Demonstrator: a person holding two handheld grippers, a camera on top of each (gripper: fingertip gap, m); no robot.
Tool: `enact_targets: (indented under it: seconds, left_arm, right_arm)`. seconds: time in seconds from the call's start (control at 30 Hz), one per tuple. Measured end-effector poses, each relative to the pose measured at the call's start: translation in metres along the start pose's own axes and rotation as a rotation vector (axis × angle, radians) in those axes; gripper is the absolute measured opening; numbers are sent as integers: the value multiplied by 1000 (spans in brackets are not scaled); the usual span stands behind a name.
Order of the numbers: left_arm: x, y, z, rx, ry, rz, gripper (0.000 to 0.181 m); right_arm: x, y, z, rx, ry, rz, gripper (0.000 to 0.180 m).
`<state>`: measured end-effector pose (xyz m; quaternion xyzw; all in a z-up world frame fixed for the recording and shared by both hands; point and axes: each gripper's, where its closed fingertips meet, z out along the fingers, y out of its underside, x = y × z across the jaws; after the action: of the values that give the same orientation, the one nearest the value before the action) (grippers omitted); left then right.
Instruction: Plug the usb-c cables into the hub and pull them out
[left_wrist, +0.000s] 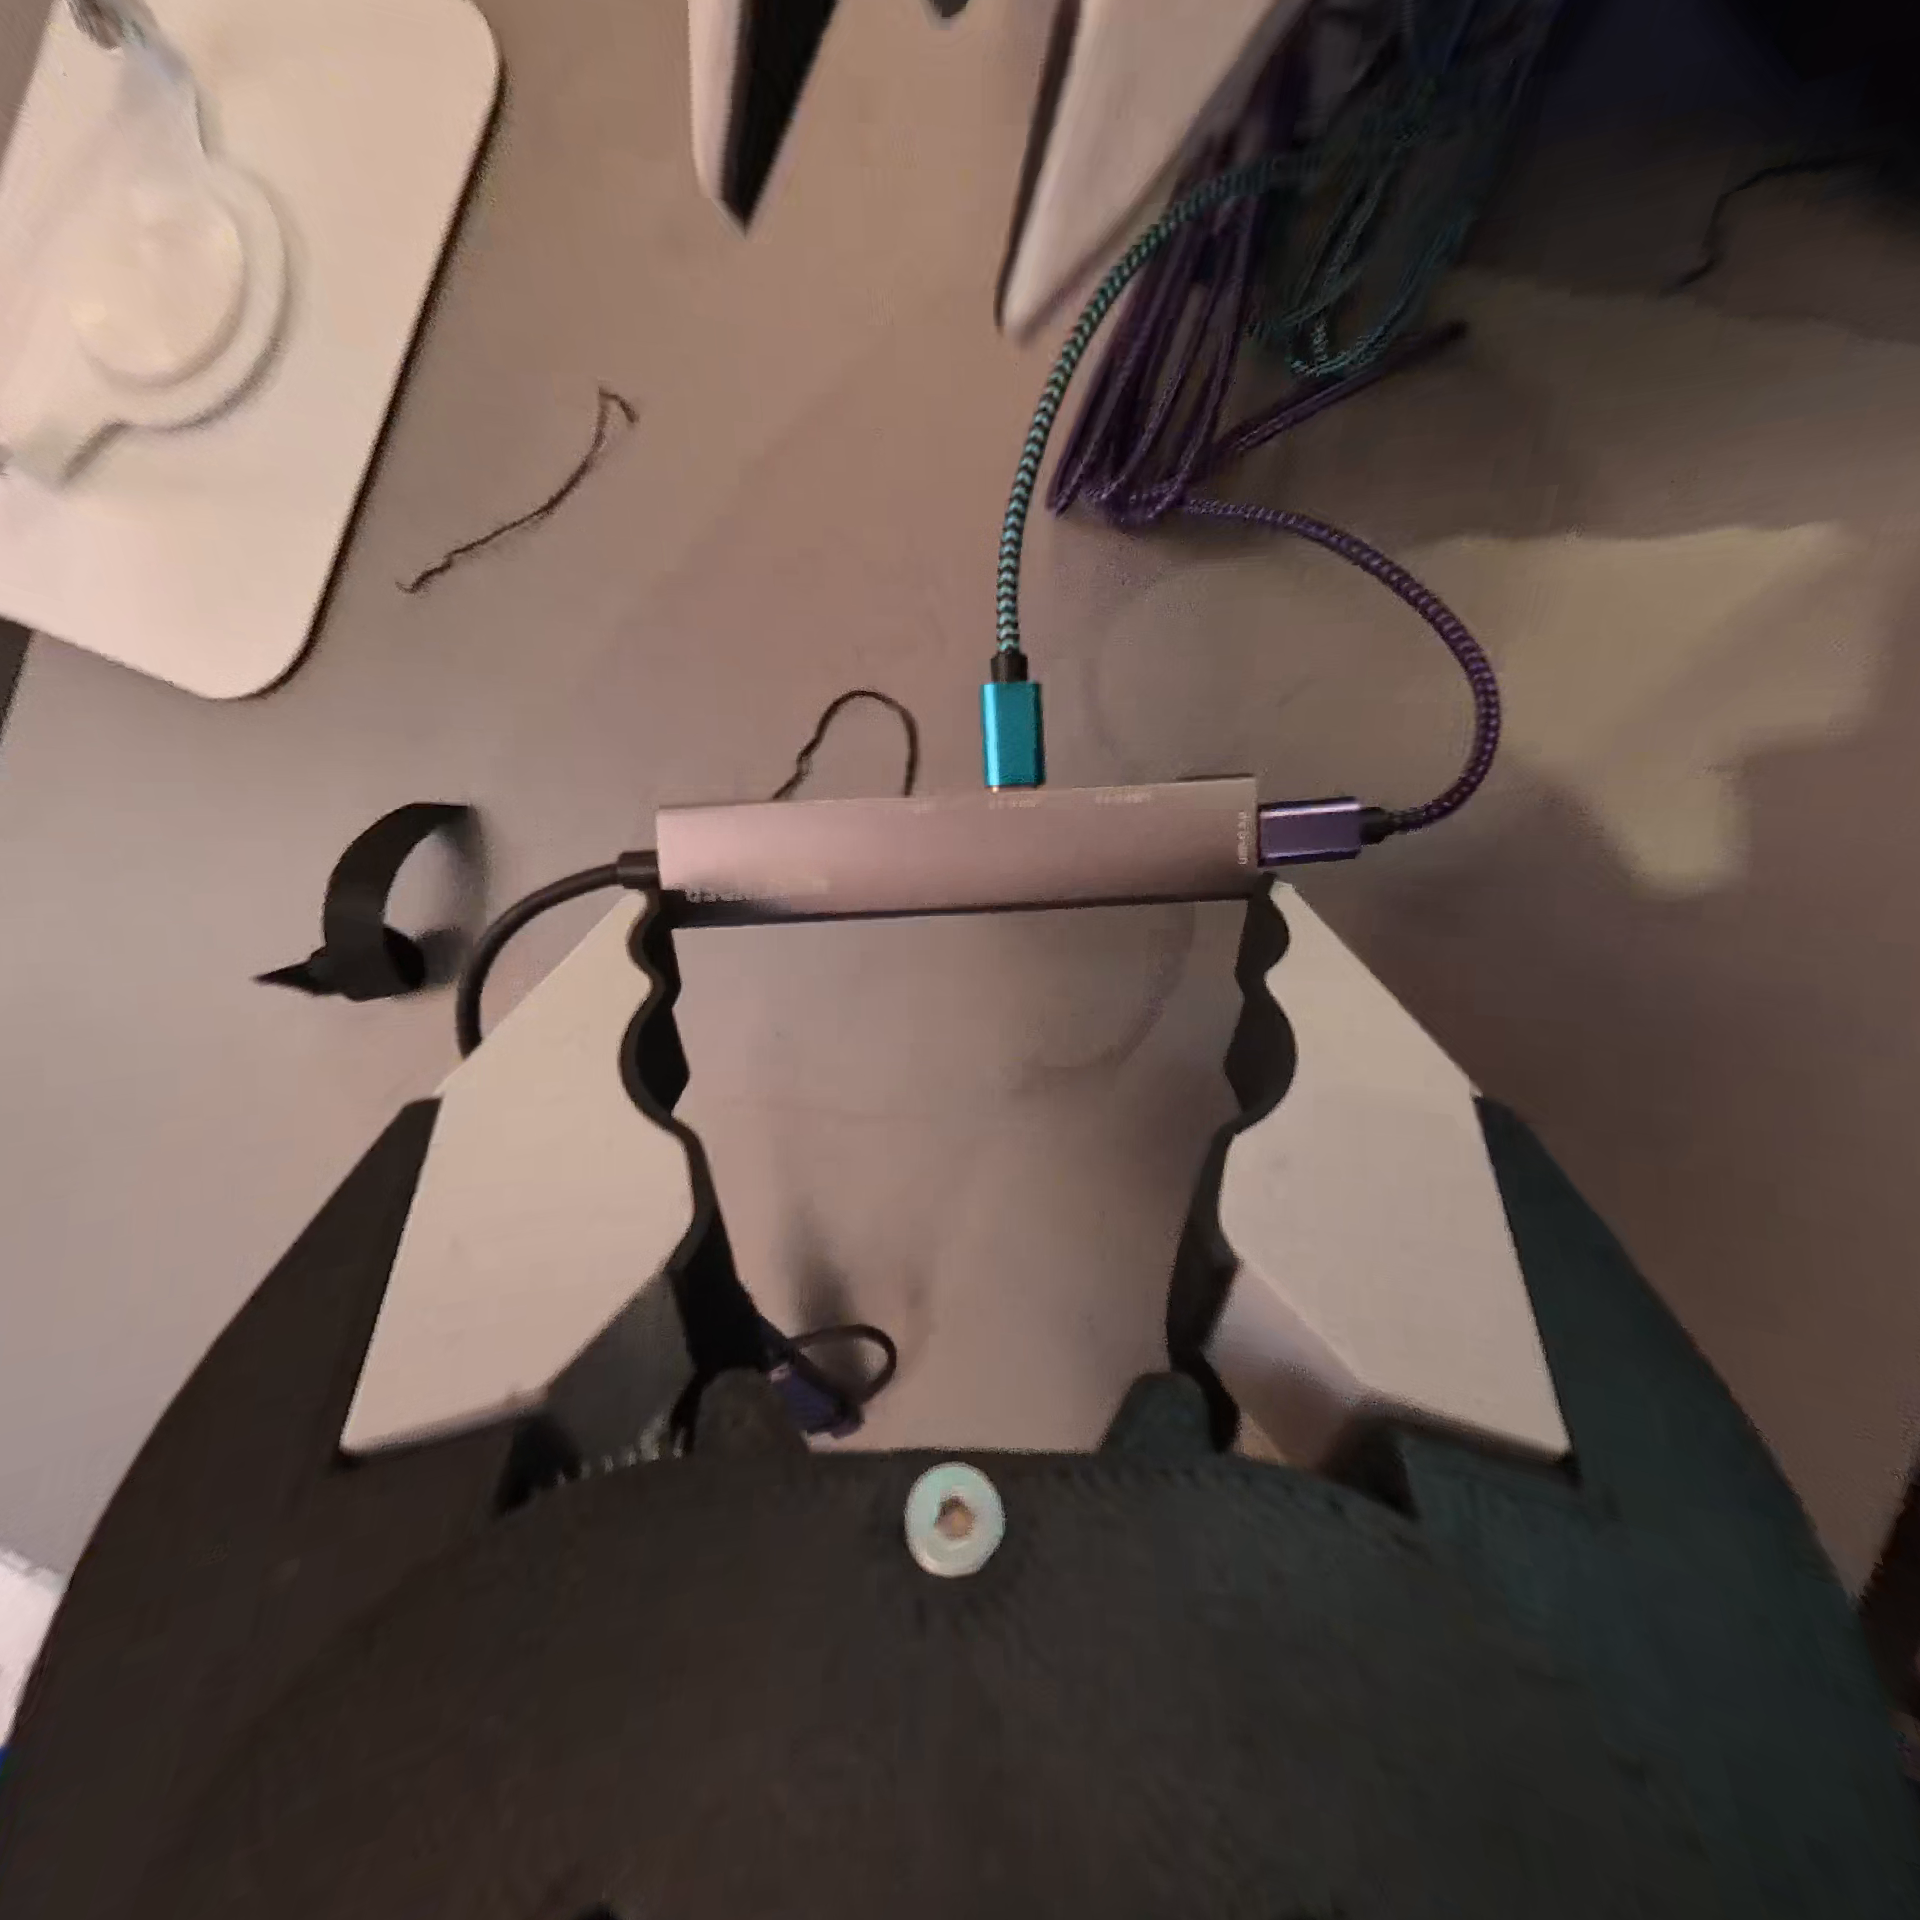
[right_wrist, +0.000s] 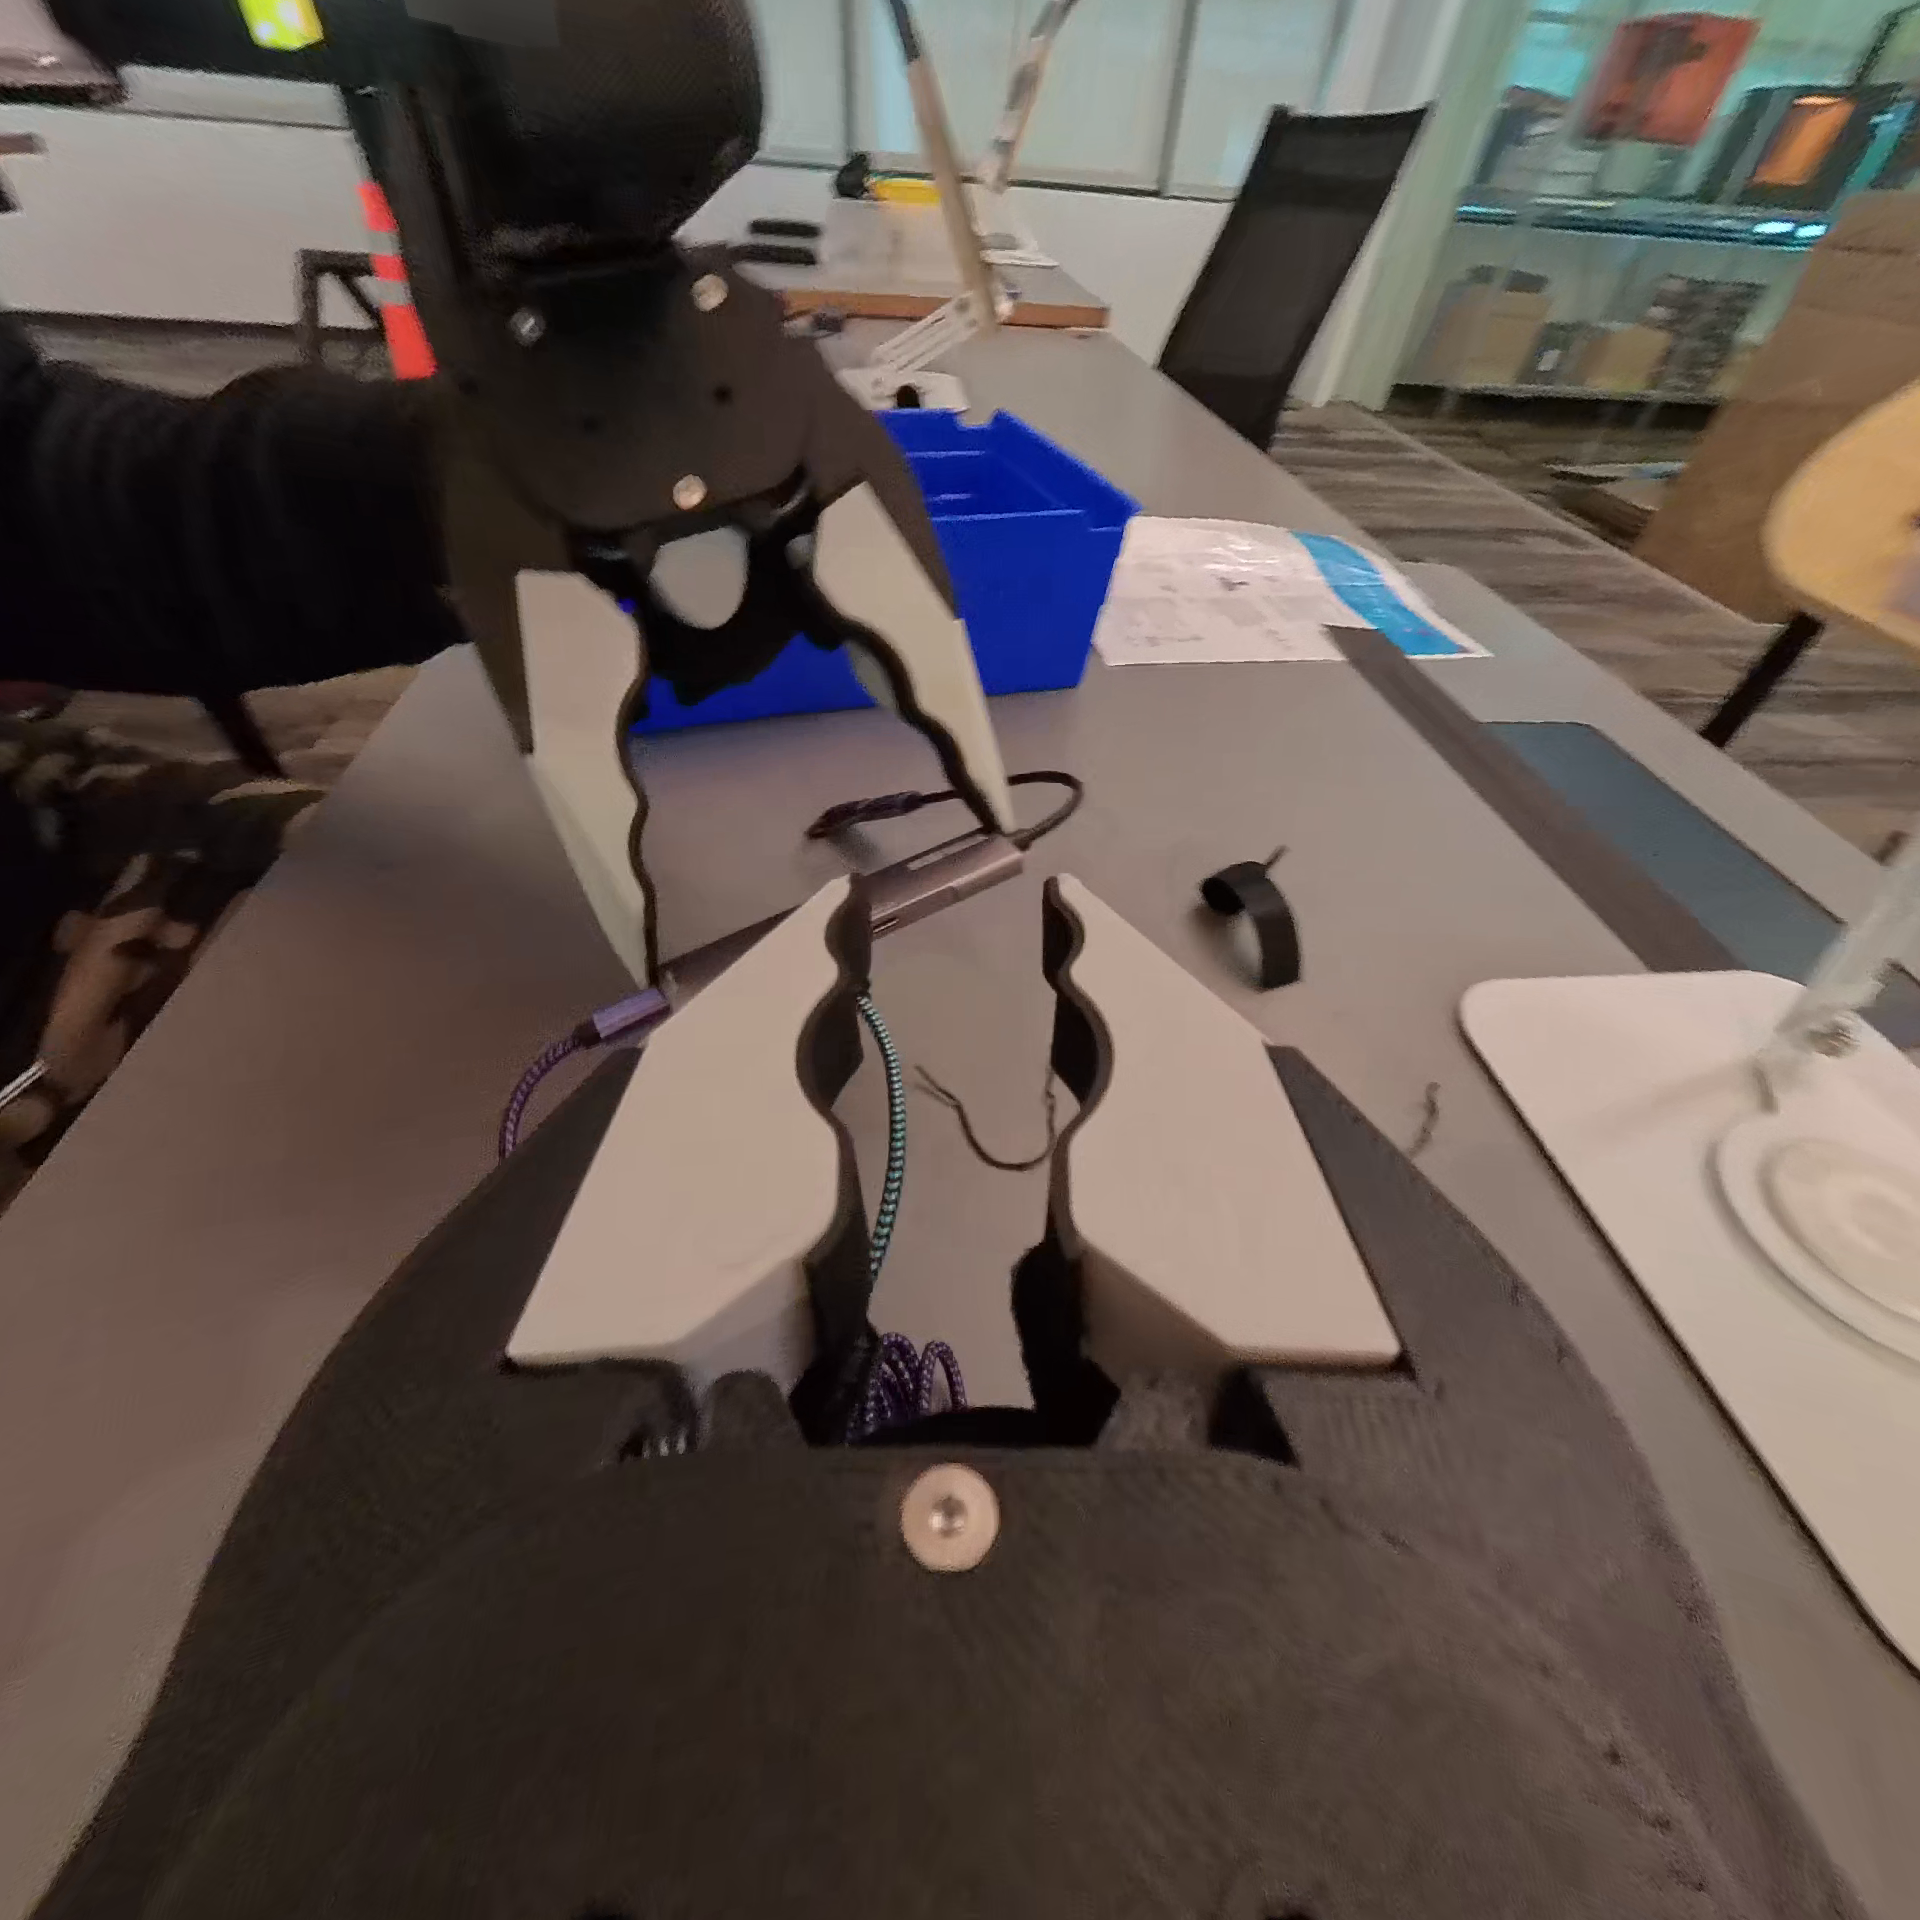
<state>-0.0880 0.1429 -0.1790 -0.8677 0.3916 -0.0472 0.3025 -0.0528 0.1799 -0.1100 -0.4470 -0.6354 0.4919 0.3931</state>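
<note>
While the left gripper (left_wrist: 961, 899) is clamping the hub (left_wrist: 956, 857) lengthwise to steady it, 2 cables (left_wrist: 1013, 561) are sitting plugged beyond its fingertips; the right gripper (right_wrist: 951, 894) is hovering open for pulling.

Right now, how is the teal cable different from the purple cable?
The teal cable has a bright teal plug in the hub's long side; the purple cable has a purple plug in the hub's short end. The teal cable runs nearly straight away from the hub, while the purple cable bends in a loop. Both are braided, plugged in, and lead to the same bundle.
</note>
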Motion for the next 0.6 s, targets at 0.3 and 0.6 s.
enact_targets:
  seconds: [0.3,0.6]
  left_arm:
    - [22,33,35,-155,60,-119,106]
    - [40,51,35,-170,110,-195,106]
  right_arm:
    - [31,-2,-14,12,167,50,33]
    - [6,50,-62,-630,267,-29,61]
